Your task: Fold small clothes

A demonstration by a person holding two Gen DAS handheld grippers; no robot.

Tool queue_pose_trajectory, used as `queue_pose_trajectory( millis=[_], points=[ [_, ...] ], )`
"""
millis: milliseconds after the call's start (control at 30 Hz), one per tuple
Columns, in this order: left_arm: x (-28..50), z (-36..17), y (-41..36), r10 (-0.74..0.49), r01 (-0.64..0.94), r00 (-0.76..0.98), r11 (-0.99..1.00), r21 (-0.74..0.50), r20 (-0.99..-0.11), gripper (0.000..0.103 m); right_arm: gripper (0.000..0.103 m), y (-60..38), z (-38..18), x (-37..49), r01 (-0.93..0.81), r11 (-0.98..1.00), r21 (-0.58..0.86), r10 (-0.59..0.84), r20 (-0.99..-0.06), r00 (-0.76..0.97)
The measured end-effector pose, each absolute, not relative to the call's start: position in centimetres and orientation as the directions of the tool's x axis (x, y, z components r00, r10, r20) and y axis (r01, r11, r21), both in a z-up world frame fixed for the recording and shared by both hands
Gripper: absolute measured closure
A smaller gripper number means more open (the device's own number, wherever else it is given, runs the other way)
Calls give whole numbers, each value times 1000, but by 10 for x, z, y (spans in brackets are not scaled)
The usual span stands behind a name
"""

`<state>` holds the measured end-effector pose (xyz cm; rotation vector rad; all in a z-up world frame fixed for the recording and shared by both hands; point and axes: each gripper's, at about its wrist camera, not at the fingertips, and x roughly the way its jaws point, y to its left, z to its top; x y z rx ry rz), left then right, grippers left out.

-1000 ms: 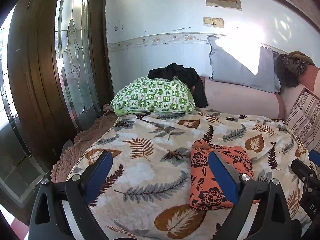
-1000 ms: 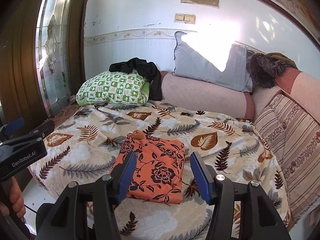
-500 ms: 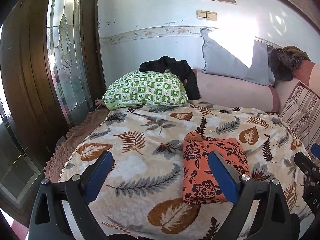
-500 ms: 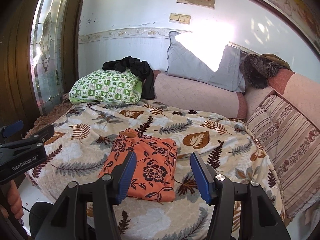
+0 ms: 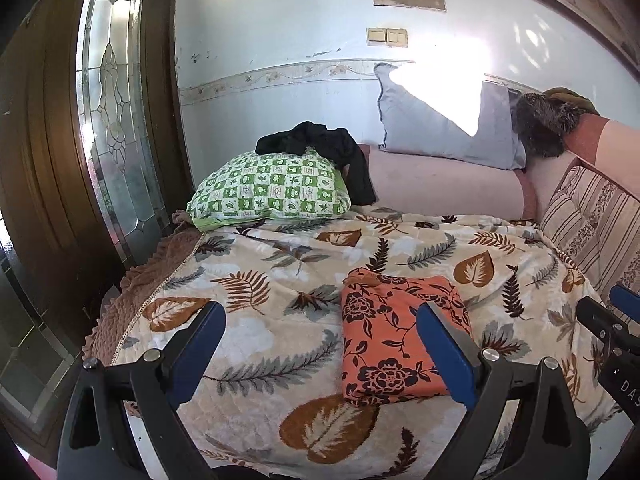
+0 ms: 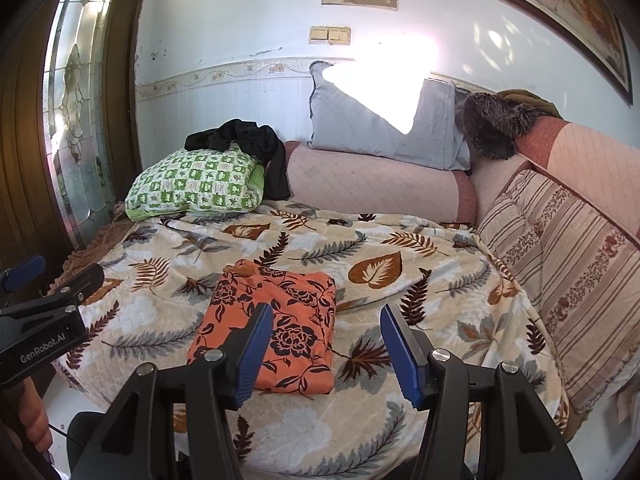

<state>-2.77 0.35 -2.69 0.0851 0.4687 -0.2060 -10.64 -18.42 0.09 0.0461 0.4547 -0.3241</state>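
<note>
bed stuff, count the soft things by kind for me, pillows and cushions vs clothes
Pillows and cushions: 3, the green checked pillow, the grey pillow and the striped cushion.
Clothes: 2, the folded orange floral garment and the black garment draped over the green checked pillow.
Total: 5.

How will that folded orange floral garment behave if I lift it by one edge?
The folded orange floral garment is thin, soft cloth, so it would probably droop and unfold. It looks light. On the plush leaf-print blanket, pushing would likely bunch it.
</note>
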Motion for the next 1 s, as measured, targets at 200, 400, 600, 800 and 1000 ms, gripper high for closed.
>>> queue_pose_trajectory(
  millis=[200, 400, 600, 800, 1000],
  points=[
    [-40, -18, 4, -188, 225, 879, 974, 34, -438, 7, 43, -177, 8, -116, 305, 952, -12, -281, -430, 858],
    [-46, -15, 5, -202, 235, 880, 972, 24, -431, 7, 43, -174, 11, -121, 291, 956, 25, -252, -436, 864],
    [-42, -16, 6, -211, 243, 875, 970, 18, -435, 7, 43, -170, 10, -120, 288, 957, 25, -248, -437, 864],
    [-36, -18, 10, -208, 233, 872, 972, 2, -443, 7, 43, -168, 6, -109, 270, 963, 16, -233, -454, 860],
    [-28, -20, 16, -199, 218, 870, 976, -10, -451, 7, 43, -165, 4, -97, 253, 967, 18, -216, -468, 857]
  ],
)
